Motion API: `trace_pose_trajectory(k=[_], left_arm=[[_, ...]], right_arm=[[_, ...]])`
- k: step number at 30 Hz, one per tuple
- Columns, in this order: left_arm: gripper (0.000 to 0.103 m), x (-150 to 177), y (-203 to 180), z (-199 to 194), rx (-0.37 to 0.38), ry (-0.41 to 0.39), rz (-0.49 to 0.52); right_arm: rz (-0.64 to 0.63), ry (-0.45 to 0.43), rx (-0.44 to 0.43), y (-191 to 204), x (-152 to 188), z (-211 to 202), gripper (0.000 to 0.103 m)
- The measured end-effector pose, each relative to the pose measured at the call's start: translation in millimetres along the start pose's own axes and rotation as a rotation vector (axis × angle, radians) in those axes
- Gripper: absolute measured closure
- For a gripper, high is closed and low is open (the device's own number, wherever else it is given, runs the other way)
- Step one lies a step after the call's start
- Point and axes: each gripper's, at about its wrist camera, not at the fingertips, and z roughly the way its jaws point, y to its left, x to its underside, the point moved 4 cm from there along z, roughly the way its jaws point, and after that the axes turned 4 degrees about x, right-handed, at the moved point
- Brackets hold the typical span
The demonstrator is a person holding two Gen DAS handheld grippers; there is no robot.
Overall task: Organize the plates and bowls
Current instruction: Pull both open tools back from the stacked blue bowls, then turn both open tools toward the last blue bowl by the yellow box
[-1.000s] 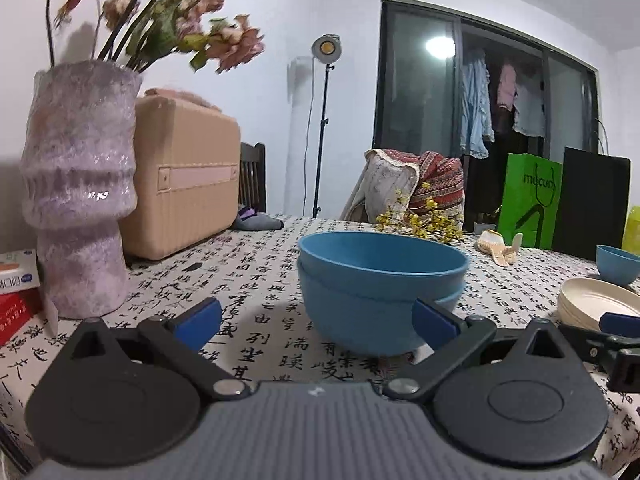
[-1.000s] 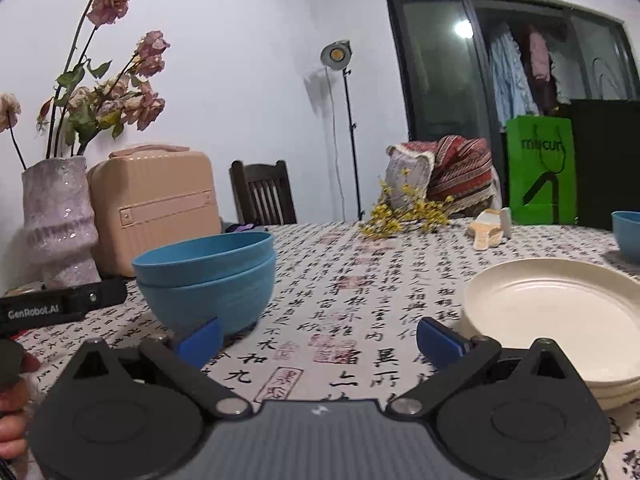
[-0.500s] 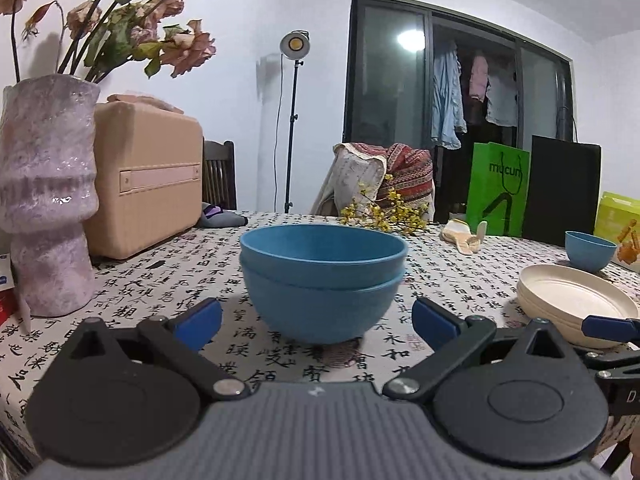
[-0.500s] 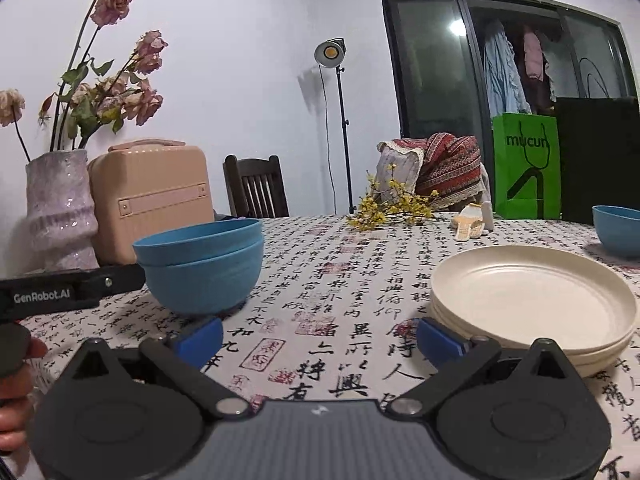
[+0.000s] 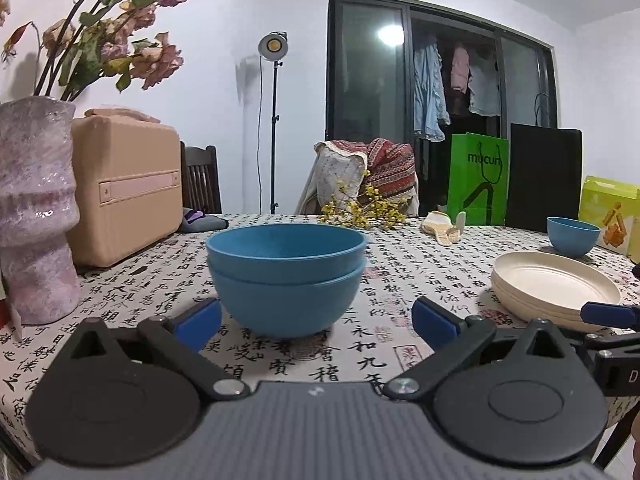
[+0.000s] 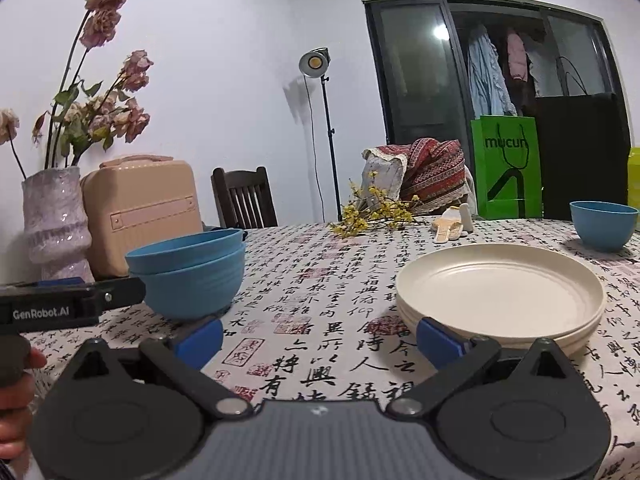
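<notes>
Grippers both spread wide, nothing held. Left gripper sits low over the counter, blue pads either side of empty cloth; stacked blue bowls stand at 12 o'clock just ahead of the fingertips, not touched, two nested, upright. Right gripper likewise gapes over the patterned cloth; its right pad is just in front of the near edge of the cream plates, contact unclear. Plates are a low stack, at about 1 o'clock in the right wrist view, 3 o'clock in the left wrist view. In the right wrist view the bowl stack is at 10 o'clock, with the left gripper's black body reaching in from 9 o'clock just short of it, and a hand at the lower left edge.

Farther out: single blue bowl alone at 2 o'clock, well apart from both stacks, beyond the plates. Pale slippers and a sprig of yellow flowers lie mid-counter past the stacks. Vase with dried roses at 9 o'clock, beige case just beside it. Behind the counter: dark chair, light stand, green bag, dark glass doors.
</notes>
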Motion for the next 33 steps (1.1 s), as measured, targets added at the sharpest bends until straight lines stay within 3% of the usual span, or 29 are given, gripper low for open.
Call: trace_pose_trajectory(k=[33], left_arm=[[0.000,-13,-64,30,0.098,-0.002,0.077]], right_arm=[[0.113,-0.044,0.157,-85,-8,-16,0.000]])
